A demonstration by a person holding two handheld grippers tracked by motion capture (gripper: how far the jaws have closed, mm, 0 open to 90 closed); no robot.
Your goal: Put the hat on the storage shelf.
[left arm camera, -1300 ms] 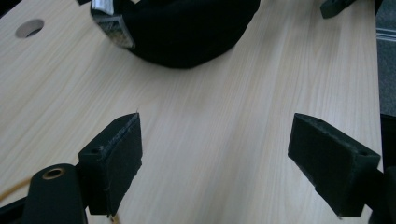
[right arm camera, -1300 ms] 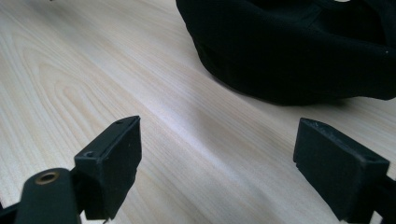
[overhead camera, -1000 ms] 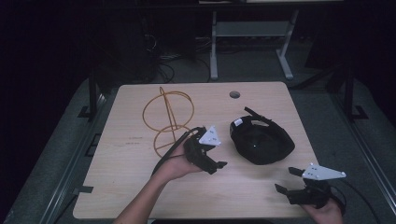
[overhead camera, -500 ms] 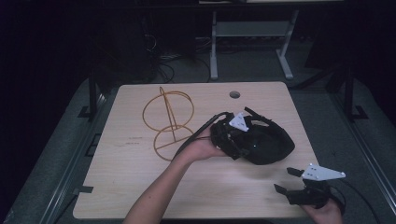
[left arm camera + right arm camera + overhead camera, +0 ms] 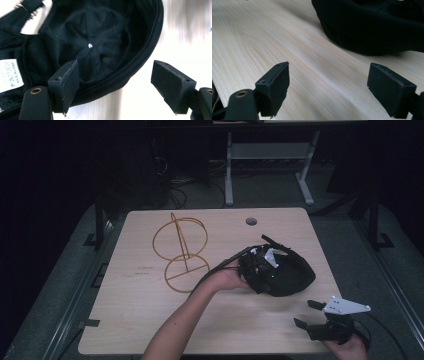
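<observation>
High view: above the table's [image 5: 150, 320] near edge, facing forward-down. Gripper views: close to the black cap [image 5: 285, 275], left [image 5: 105, 37] overhead, right [image 5: 372, 27] side-on.

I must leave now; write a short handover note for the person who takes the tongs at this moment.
Left tongs: open, straddling the rim of the black cap, one jaw inside, one outside; not closed on it.
Right tongs: open, holding nothing, near the table's front right edge.
Cap: upside down, right of centre. Gold wire stand: left of it, untouched.
Done: left reach to the cap.
Left: probably close on the rim and lift the cap.
</observation>
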